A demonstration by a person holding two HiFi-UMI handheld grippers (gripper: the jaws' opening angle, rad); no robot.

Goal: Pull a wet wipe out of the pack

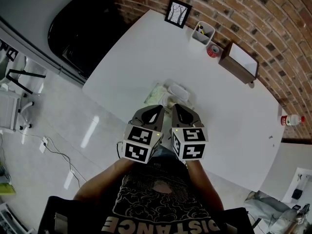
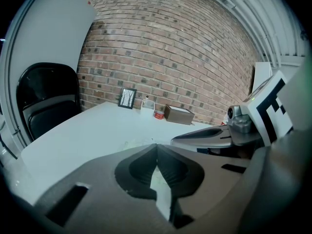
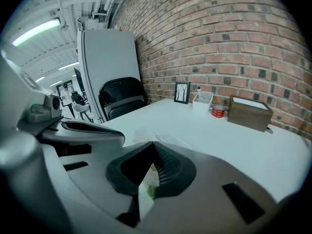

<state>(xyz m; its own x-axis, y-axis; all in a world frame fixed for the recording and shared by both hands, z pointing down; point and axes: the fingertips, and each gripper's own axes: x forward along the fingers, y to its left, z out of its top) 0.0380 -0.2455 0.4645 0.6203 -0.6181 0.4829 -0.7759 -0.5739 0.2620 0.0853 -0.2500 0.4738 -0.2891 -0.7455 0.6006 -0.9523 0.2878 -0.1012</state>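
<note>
While both tools hover side by side over the near edge of the white table [image 1: 146, 48], the wet wipe pack [image 1: 168, 94] lies flat just beyond their tips. Left gripper [image 1: 158, 107]: jaws pressed together, nothing between. Right gripper [image 1: 176, 107]: likewise clenched, empty. Judgement: this is an approach posture aimed at the pack; no wipe pulled yet.

I see a smooth white tabletop [image 1: 146, 57] with a faint sheen. At 1 o'clock is a rough red brick wall [image 1: 253, 9]. At 10 o'clock the black chair [image 1: 83, 28] looks glossy. The brown box [image 1: 239, 62] at 2 o'clock looks like matt wood. The pale wipe pack [image 1: 168, 95] is crinkled film. My left gripper [image 2: 156, 146] and right gripper [image 3: 152, 145] are matt grey plastic.
</note>
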